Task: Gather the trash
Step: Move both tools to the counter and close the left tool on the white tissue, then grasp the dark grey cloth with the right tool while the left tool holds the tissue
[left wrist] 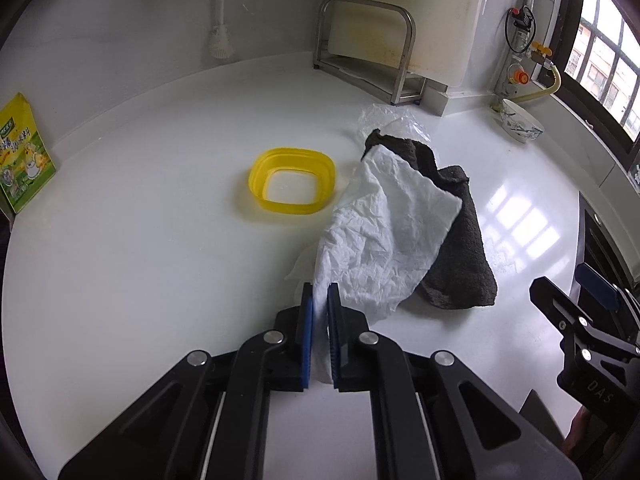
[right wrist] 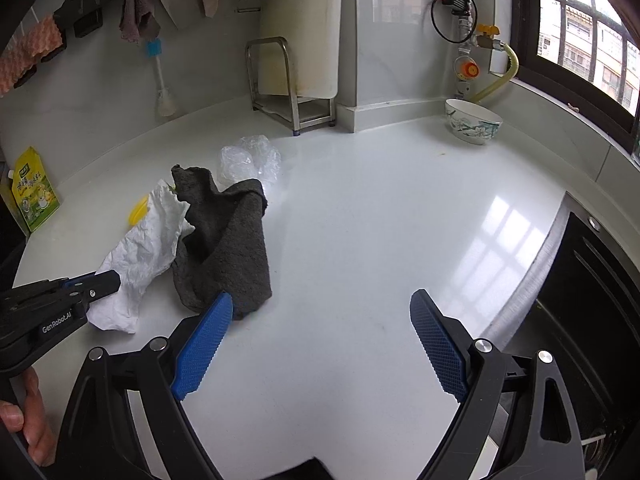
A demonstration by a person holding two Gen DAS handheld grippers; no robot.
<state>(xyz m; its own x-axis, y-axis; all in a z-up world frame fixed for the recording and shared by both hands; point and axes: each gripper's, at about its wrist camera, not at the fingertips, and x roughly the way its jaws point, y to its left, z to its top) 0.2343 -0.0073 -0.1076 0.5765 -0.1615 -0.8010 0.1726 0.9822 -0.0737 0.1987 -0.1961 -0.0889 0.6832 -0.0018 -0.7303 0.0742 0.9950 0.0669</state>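
Counter: white, glossy, window glare toward 3 o'clock in the left wrist view. It fills most of both views.

Cutting board: leans upright in a metal rack at 12 o'clock, against the back wall.

Towel: dark grey, crumpled, lies on the counter at about 2 o'clock from the left gripper. In the right wrist view it sits at 11 o'clock, its near edge just beyond the left blue pad.

Paper: white, creased sheet, the trash item. It lies partly over the towel's left edge, and its near corner runs down between the left gripper's pads.

Left gripper: jaws clenched on the paper's near corner, blue pads pressing it from both sides. The right wrist view shows the same grip from the side at 9 o'clock.

Right gripper: jaws spread wide, nothing between them, bare counter below.

Ring: yellow, square-ish plastic frame, flat on the counter at 11 o'clock, just left of the paper.

Bowl: patterned, at 1 o'clock near the window sill.

Plastic film: clear, crumpled, behind the towel.

Box: green-yellow, at 9 o'clock by the wall.

Brush: hangs on the wall at 11 o'clock.
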